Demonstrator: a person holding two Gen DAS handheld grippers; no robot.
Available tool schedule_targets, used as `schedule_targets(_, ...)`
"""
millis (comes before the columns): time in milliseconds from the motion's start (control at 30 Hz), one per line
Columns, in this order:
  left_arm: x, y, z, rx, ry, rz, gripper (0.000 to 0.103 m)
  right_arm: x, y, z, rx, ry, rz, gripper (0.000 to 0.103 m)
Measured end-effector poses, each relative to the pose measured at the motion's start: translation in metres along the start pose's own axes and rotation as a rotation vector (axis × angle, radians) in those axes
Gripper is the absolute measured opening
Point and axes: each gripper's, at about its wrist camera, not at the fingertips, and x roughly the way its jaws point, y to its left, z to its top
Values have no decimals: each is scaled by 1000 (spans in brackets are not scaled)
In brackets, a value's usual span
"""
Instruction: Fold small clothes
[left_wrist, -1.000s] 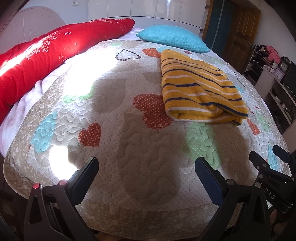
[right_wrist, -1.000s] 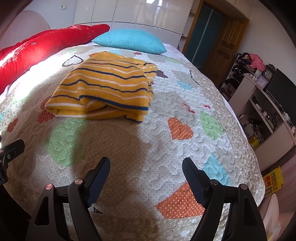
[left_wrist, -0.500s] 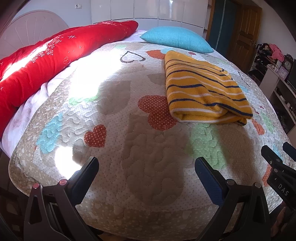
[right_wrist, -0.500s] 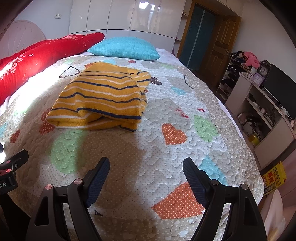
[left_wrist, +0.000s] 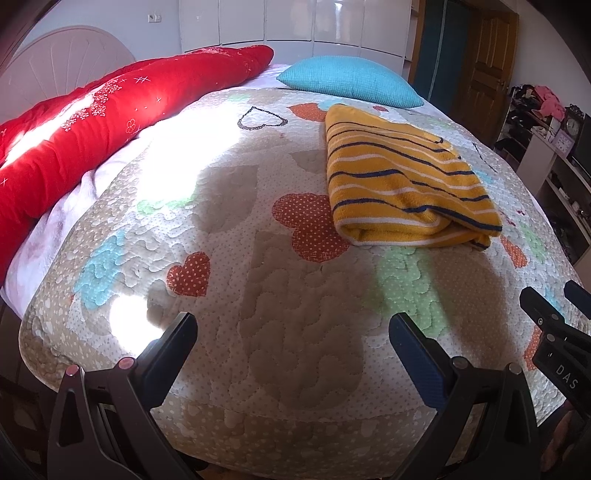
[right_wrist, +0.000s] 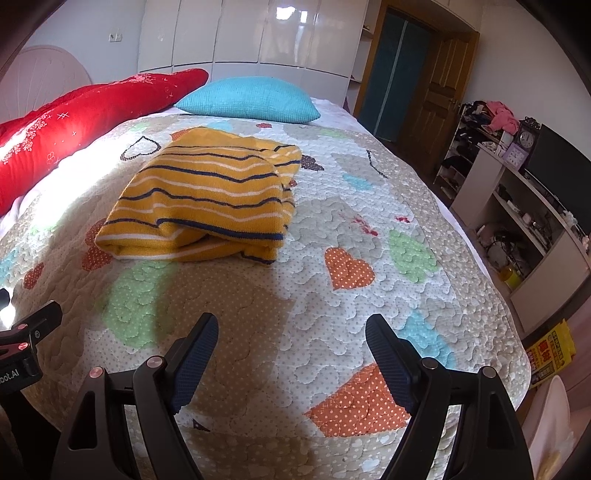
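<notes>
As I pull both released hand-held grippers (left_wrist: 291, 343) (right_wrist: 291, 343) back, the folded sweater (right_wrist: 207, 195) lies finished on the bed (right_wrist: 332, 317).

The striped sweater (right_wrist: 207, 199) is soft yellow knit cloth lying on the quilt (right_wrist: 332, 314), a stitched, puckered matt fabric. Behind the quilt, the wardrobe doors (right_wrist: 258, 33) shine glossy white; the door (right_wrist: 439, 88) looks wooden.

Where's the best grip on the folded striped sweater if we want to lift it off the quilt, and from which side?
Probably the thick rolled fold of the striped sweater facing the grippers, near. It bulges up off the quilt, so a finger could slide under. Come in low from the near bed edge. Both the right gripper and left gripper are open and empty.
</notes>
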Motion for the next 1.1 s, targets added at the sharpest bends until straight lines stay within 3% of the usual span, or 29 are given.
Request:
schedule_targets(433, -2, -2, -1, 13, -16, 11, 103, 3, 1, -3, -5, 7, 9, 86)
schedule_targets(1100, -24, -16, 2, 104, -38, 155, 103, 14, 22, 4, -64, 14, 27, 86)
